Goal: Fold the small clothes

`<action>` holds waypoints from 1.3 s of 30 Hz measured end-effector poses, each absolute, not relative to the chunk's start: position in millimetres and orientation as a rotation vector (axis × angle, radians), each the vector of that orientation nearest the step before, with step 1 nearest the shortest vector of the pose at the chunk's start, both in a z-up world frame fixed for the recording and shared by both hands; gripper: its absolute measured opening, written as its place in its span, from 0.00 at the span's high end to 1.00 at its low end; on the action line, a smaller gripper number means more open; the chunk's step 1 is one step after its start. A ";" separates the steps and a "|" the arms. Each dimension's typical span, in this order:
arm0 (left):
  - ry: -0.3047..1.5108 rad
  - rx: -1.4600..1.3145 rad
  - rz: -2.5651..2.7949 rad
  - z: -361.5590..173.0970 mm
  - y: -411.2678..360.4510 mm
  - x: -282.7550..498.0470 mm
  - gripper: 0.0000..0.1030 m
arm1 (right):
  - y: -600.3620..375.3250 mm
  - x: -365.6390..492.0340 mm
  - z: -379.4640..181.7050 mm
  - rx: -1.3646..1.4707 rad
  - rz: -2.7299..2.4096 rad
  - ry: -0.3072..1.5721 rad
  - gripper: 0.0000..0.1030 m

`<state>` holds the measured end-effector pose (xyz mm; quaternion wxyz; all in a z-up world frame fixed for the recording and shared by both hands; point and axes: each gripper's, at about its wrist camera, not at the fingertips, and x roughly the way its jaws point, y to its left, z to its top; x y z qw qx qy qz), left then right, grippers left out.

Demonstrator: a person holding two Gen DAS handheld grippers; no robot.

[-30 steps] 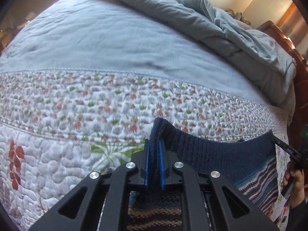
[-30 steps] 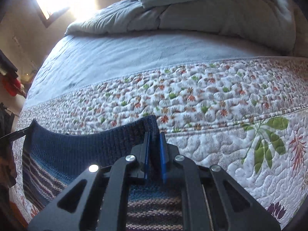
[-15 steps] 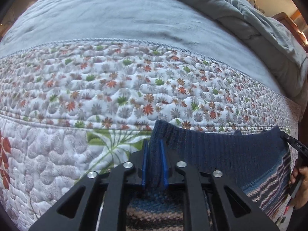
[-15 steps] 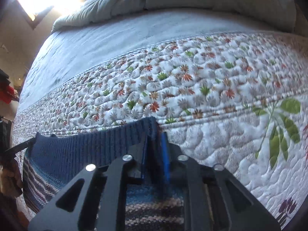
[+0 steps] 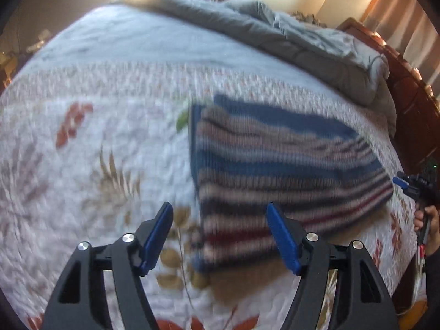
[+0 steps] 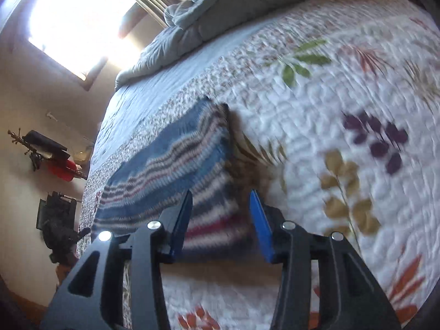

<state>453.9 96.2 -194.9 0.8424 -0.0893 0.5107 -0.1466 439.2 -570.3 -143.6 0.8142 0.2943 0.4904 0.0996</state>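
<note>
A striped knitted garment (image 5: pixel 280 170), blue with white, dark and red bands, lies folded flat on the floral quilt (image 5: pixel 96 165). My left gripper (image 5: pixel 220 214) is open and empty, raised above the garment's near left edge. My right gripper (image 6: pixel 221 200) is open and empty, raised above the garment's (image 6: pixel 176 159) near right corner. The right gripper also shows at the far right of the left wrist view (image 5: pixel 409 185). Both views are blurred by motion.
A bunched grey duvet (image 5: pixel 288 35) lies along the far side of the bed. A wooden bed frame (image 5: pixel 412 88) runs at the right. A bright window (image 6: pixel 79 19) and wall-hung items (image 6: pixel 52 154) are left of the bed.
Both grippers have let go of the garment's dark blue edge, opened, and pulled back and up. The garment now lies folded on the quilt.
</note>
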 end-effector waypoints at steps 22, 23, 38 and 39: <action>1.123 -0.523 -0.311 -220.8 133.2 435.9 0.46 | -498.1 390.6 -114.5 0.441 0.180 0.960 0.70; 1.109 -0.532 -0.323 -216.9 136.2 435.7 0.41 | -478.4 393.4 -115.2 0.426 0.223 0.972 0.70; 1.208 -0.597 -0.354 -241.2 153.5 446.8 0.22 | -296.4 429.6 -151.9 0.187 0.366 1.083 0.56; 1.193 -0.604 -0.368 -237.3 155.6 446.2 0.21 | -288.5 428.5 -147.1 0.167 0.382 1.066 0.56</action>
